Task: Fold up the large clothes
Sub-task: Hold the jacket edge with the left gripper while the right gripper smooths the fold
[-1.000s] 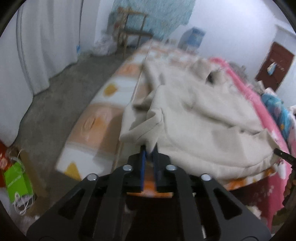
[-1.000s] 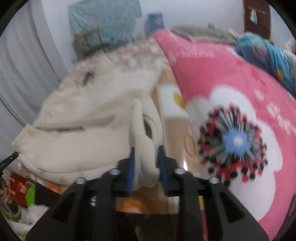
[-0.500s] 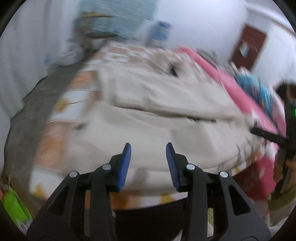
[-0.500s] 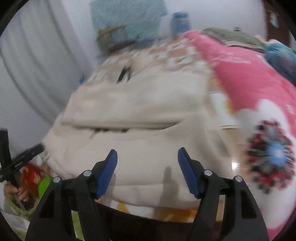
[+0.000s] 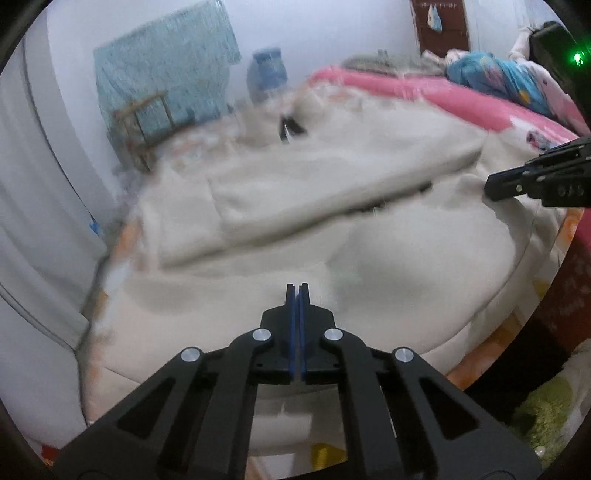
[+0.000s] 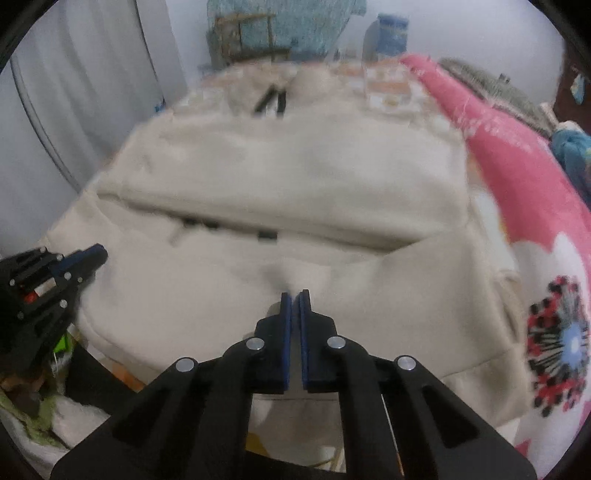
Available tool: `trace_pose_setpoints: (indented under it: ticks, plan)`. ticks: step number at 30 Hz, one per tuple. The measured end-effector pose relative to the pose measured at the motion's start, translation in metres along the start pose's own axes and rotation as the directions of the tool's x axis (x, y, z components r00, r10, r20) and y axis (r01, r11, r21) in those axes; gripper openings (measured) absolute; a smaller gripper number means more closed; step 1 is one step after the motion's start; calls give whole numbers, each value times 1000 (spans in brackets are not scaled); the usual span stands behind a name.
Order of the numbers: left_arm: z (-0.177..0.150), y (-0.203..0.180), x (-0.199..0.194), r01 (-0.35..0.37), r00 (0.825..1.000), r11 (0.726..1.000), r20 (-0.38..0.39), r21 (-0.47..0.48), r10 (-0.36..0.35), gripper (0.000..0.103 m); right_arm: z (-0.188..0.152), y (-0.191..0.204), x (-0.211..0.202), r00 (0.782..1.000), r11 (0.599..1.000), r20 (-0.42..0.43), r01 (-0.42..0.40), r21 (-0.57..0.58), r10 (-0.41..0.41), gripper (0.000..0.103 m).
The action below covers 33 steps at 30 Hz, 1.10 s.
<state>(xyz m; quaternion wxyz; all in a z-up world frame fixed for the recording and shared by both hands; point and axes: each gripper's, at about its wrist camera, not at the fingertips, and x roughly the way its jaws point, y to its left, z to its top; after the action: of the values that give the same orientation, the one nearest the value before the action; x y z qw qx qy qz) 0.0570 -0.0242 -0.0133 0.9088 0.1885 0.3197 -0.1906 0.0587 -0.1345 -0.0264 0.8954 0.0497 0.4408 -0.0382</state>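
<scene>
Two hand-held grippers angle down over the near edge of a bed, each with its blue pads pressed together and nothing between them. The left gripper (image 5: 296, 286) has just snapped closed above the near hem of a large cream garment (image 5: 369, 280), its tips clear of the cloth as far as the blurred view shows. The right gripper (image 6: 294, 295) has likewise just closed; its tips sit over a small pucker in the fabric near the lower middle, and whether they touch it cannot be told. Each tool appears at the edge of the other's view, well apart. The garment (image 6: 295, 177) lies spread across the bed (image 6: 388, 85), with one layer folded across its width and dark drawstrings at the far neckline. A pink flowered blanket (image 6: 524, 184) lies beside it. Beyond stand a wooden chair (image 6: 243, 33) and a blue water jug (image 6: 388, 33).
</scene>
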Motion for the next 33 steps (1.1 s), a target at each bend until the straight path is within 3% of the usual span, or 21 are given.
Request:
trace_pose_setpoints:
  ticks: [3, 5, 10, 13, 17, 19, 22, 25, 27, 29, 30, 33]
  plan:
    - [16, 13, -19, -40, 996, 999, 82, -28, 42, 1, 13, 2, -31, 995, 1000, 102, 10, 8, -11, 4]
    - [18, 16, -11, -55, 994, 998, 88, -36, 58, 1, 16, 3, -29, 992, 1000, 127, 19, 13, -21, 4]
    - [4, 2, 28, -69, 997, 998, 27, -9, 69, 1, 13, -7, 28, 999, 999, 17, 29, 40, -30, 4]
    - [6, 2, 20, -99, 993, 995, 65, 6, 98, 1, 16, -6, 20, 998, 998, 52, 33, 44, -35, 4]
    - [-2, -2, 44, -91, 996, 996, -4, 20, 91, 2, 11, -10, 42, 998, 997, 10, 61, 45, -62, 4]
    - [-4, -7, 44, -114, 993, 993, 9, 39, 114, 2, 10, -11, 43, 997, 997, 26, 73, 36, -74, 4]
    - [-2, -4, 43, -101, 995, 995, 1, 20, 101, 2, 13, -10, 27, 996, 997, 49, 71, 23, -72, 14]
    - [0, 0, 44, -84, 996, 996, -6, -7, 84, 2, 10, -5, 7, 994, 1000, 110, -18, -6, 19, 32]
    - [1, 5, 45, -59, 998, 997, -10, -42, 59, 2, 6, 1, 17, 995, 998, 78, -64, -25, 65, 32]
    - [1, 12, 45, -25, 1000, 996, -13, -84, 24, 6, 2, 4, 40, 999, 999, 9, -39, -33, 39, 33]
    - [1, 18, 44, -20, 1000, 994, -19, -106, 18, 7, 1, 3, 44, 999, 999, 32, -37, -30, 38, 33]
    - [-4, 45, 34, -77, 997, 982, -21, -173, 74, 7, 6, -1, 49, 999, 999, 20, -45, -11, 45, 33]
